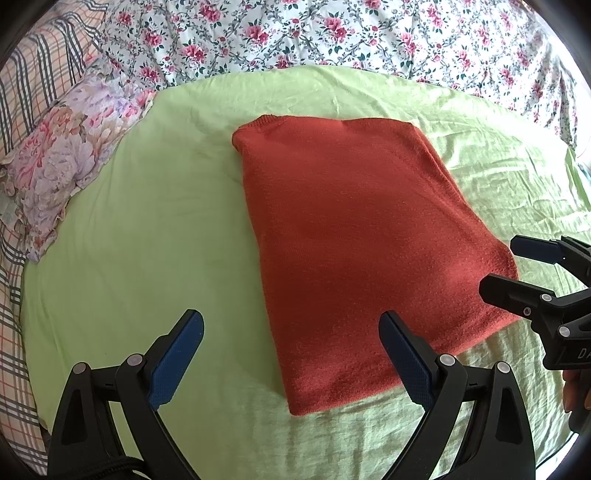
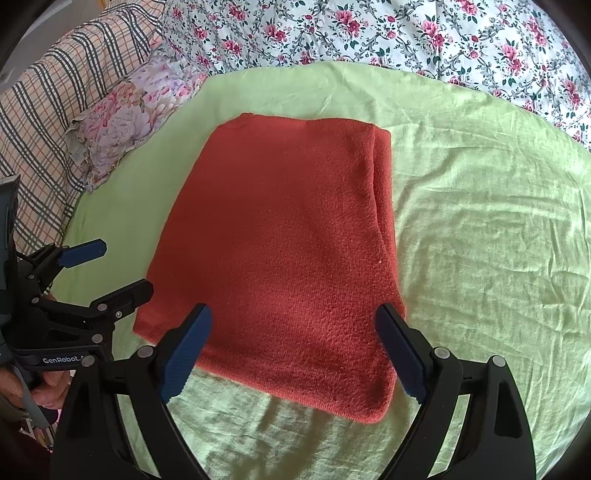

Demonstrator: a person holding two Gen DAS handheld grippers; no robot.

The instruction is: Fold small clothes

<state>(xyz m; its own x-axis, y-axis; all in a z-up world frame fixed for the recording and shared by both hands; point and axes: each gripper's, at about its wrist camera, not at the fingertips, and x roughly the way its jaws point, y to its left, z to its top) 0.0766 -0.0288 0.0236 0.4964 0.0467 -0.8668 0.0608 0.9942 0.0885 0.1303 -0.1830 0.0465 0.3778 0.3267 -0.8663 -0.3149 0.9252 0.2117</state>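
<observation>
A rust-orange knitted garment (image 1: 354, 236) (image 2: 280, 243) lies folded into a flat rectangle on the light green sheet (image 1: 147, 229) (image 2: 480, 229). My left gripper (image 1: 291, 325) hovers open above the garment's near left corner, holding nothing. My right gripper (image 2: 293, 321) stands open over the garment's near edge, empty too. The right gripper (image 1: 498, 266) also shows at the right edge of the left wrist view, open beside the garment's right corner. The left gripper (image 2: 122, 269) appears at the left of the right wrist view, open, held by a hand (image 2: 48, 387).
A floral pillow (image 1: 62, 162) (image 2: 125, 122) lies at the left of the green sheet. A plaid cover (image 1: 33, 74) (image 2: 55, 96) is beyond it. A floral quilt (image 1: 332, 33) (image 2: 406, 33) runs along the far side.
</observation>
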